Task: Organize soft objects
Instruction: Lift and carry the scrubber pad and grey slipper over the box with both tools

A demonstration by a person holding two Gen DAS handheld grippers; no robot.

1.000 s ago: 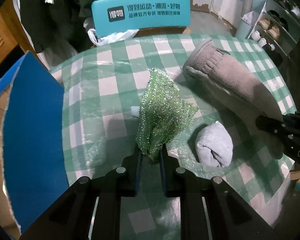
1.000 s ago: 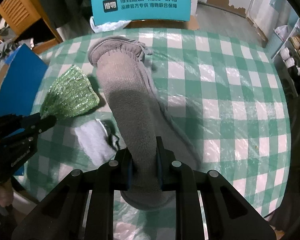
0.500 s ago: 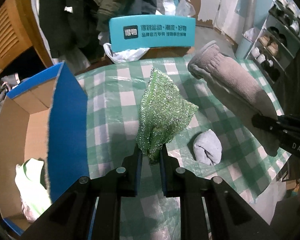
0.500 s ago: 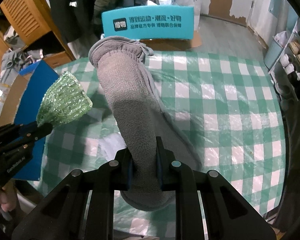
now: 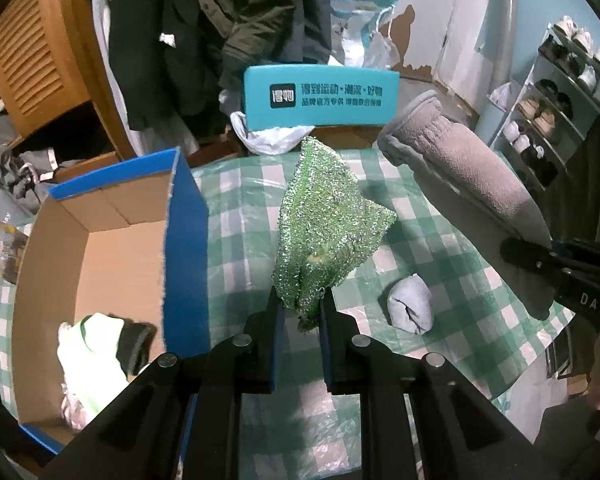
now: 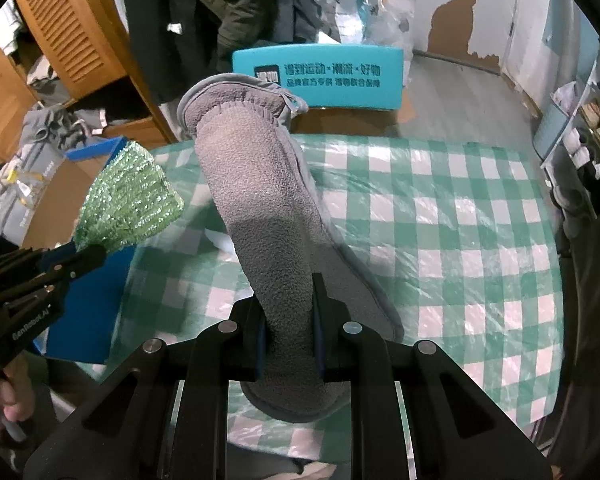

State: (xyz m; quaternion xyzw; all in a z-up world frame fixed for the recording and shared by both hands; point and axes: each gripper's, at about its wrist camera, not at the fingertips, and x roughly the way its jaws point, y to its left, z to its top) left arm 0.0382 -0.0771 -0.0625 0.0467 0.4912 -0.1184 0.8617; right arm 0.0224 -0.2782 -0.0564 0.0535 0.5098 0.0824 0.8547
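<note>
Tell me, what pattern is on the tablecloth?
Green-and-white checks on the plastic-covered tablecloth, clearest in the right wrist view.

We see a glittery green mesh scrubbing cloth (image 5: 324,224), coarse and sparkling, and a matt grey fleece slipper (image 6: 260,208) with a nubby pile. A glossy clear plastic film covers the green-and-white checked tablecloth (image 6: 440,216). The open cardboard box (image 5: 112,256) is dull brown inside, smooth blue outside.
</note>
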